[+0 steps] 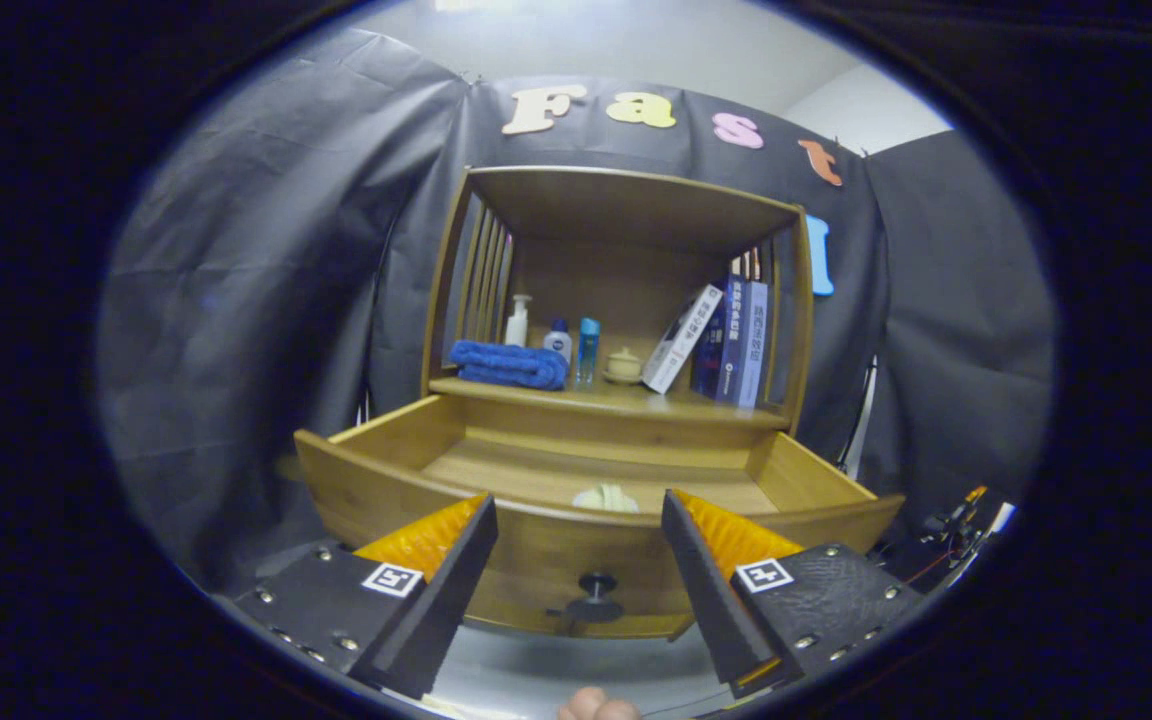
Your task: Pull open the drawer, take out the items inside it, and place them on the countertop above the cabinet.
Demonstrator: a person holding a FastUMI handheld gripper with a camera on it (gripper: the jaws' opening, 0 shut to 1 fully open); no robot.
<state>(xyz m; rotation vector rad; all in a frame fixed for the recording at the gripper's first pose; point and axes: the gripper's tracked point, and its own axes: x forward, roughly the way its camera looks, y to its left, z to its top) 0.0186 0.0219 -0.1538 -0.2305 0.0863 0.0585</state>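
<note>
We saw dark grey, wrinkled cloth walls (256,270) across the left and right of the frame, a pale ceiling (626,40) at top centre, and grey floor (536,670) at bottom centre.

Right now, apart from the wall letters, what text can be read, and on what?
Books: spine print too blurred to read.
Bottles: labels too small to read.
Claw, open before the pulled-out drawer: square coded markers, no words.
</note>
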